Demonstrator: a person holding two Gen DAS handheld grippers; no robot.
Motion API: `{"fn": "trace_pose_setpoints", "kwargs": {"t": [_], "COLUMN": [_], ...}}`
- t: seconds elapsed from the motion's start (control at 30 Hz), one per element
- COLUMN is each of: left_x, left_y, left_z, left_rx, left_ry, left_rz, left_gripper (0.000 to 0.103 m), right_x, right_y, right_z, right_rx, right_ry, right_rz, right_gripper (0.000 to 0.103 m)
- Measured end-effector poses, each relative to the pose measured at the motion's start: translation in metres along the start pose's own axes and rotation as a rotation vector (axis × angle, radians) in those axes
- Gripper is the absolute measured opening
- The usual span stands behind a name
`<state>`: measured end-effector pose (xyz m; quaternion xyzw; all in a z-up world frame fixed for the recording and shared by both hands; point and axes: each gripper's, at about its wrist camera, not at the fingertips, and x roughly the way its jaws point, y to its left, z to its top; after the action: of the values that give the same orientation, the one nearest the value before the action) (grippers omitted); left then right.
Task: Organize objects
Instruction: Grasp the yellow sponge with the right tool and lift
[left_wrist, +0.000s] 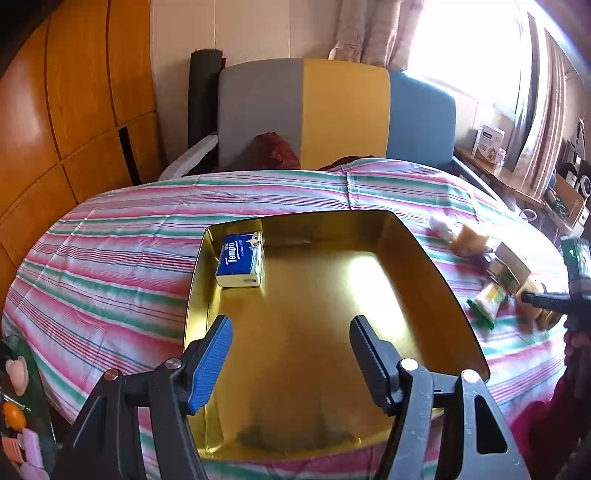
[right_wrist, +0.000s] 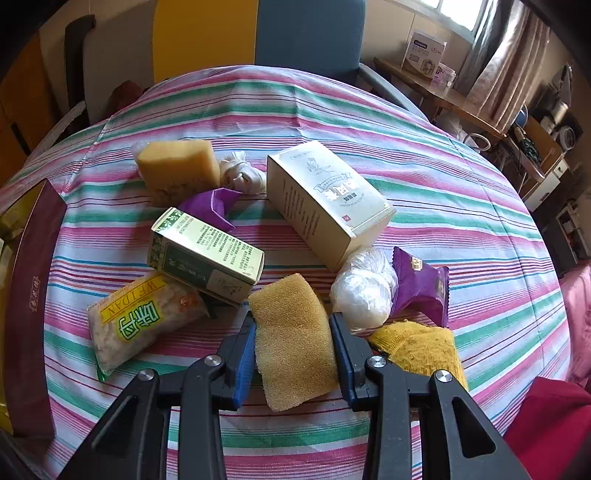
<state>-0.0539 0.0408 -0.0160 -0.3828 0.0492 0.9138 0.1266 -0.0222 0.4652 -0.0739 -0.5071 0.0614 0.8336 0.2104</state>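
Sponge (right_wrist: 293, 338) sits between the fingers of the right gripper (right_wrist: 291, 350) at lower centre, pads touching or almost touching its sides; whether they press yet, I cannot tell. This looks like the pick-up step: the next move calls for a firm squeeze, a lift clear of the box (right_wrist: 207, 254) and white bundle (right_wrist: 364, 290) just beside it, then a carry to the tray (left_wrist: 428, 258). The left gripper (left_wrist: 291, 354) hangs spread and empty above the tray, where a tissue pack (left_wrist: 240, 264) lies at upper left.
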Motion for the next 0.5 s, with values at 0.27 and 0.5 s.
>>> {"fn": "trace_pose_setpoints", "kwargs": {"t": [0.27,0.5], "left_x": [-0.005,-0.006], "left_y": [0.0,0.012], "left_z": [-0.02,-0.036], "left_rx": [-0.014,-0.022], "left_ry": [0.019,0.042], "left_rz": [0.001,0.01], "left_gripper": [0.067,0.067], "right_x": [0.0,0.002], "right_y": [0.005,0.013], "right_z": [-0.001,-0.002], "right_rx": [-0.028,-0.076], "right_ry": [-0.008,-0.015], "right_rz": [-0.014,-0.045], "right_gripper": [0.038,0.038]}}
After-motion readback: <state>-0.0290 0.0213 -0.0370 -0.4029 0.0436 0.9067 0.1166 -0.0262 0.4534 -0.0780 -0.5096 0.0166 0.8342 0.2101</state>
